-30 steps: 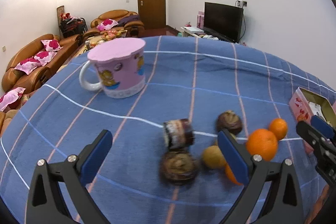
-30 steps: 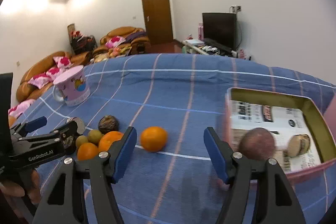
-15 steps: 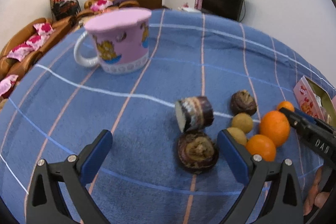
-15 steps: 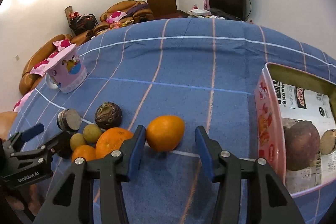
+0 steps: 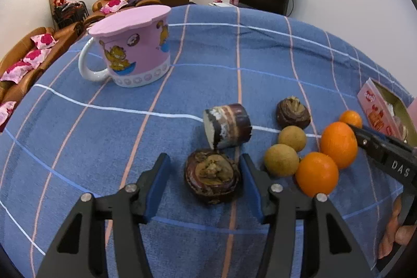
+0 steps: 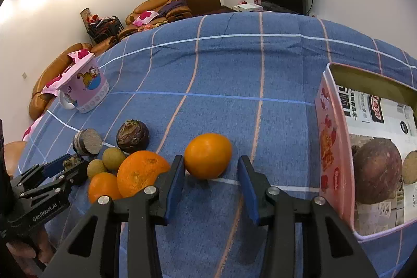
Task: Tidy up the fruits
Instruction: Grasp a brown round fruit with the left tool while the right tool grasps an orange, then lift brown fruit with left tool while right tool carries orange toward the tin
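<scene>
A: While both grippers sat low over the cloth point(image 5: 234, 48), step looked like two pickups. Left gripper point(image 5: 204, 171) was unclamped, straddling the dark fruit point(image 5: 212, 175), near finger point(image 5: 246, 173) just touching it.
B: Right side?
A: Right gripper point(image 6: 211, 180) was spread too, orange point(image 6: 208, 155) just ahead between the tips, left pad point(image 6: 176, 180) near its skin. Tin point(image 6: 331, 147) stood right of it, already holding fruit.
B: Next?
A: Probably squeeze, lift, carry to tin.
</scene>
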`<state>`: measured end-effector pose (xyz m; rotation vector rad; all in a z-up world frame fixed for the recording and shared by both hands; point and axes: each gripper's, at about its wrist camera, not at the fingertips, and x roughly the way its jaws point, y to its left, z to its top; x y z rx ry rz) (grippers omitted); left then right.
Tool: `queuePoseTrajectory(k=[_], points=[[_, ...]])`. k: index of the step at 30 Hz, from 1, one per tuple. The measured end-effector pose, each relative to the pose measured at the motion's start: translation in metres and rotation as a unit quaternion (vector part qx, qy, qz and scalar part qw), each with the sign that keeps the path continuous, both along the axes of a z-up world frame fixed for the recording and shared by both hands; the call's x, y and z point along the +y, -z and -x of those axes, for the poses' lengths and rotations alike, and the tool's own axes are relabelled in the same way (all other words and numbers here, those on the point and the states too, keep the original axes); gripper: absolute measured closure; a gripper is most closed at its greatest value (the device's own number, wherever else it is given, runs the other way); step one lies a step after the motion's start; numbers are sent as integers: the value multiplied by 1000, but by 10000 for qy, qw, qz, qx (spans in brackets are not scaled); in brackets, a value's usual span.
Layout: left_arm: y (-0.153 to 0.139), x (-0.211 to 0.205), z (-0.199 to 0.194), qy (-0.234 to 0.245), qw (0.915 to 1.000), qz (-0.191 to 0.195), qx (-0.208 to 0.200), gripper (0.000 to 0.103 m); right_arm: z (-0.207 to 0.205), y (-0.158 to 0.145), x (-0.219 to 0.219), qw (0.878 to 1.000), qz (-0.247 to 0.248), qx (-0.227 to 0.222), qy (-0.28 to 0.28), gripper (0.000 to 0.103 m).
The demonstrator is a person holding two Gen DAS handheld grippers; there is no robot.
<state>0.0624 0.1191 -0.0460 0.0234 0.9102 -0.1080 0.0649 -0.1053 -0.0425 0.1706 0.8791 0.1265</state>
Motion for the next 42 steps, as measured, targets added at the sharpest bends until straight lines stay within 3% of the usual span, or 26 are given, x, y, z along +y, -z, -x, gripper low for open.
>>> queuePoseTrajectory(k=[3, 5, 9, 17, 20, 23, 42], points=[[-1, 0, -2, -15, 10000, -16, -11, 48, -2, 1, -3, 10000, -71, 9, 3, 59], [-1, 1, -2, -42, 10000, 21, -43, 61, -1, 0, -2, 10000, -55, 0, -7, 64], [-6, 8, 1, -149, 9994, 232, -190, 61, 4, -3, -1, 9999, -83, -81, -93, 67], [-37, 5, 23, -239, 9885, 264, -1472, 61, 33, -30, 3, 9938, -215, -1086, -143, 67], [-44, 0, 28, -192, 9831, 259, -1801, 61, 47, -41, 11, 9880, 146, -1541, -16, 67], [-47, -5, 29, -182, 9809, 204, -1925, 61, 59, -47, 22, 9800, 643, -1878, 142, 67], [-44, -11, 30, -579, 9784, 97, -1983, 61, 85, -51, 20, 9682, 1055, -2230, 426, 67]])
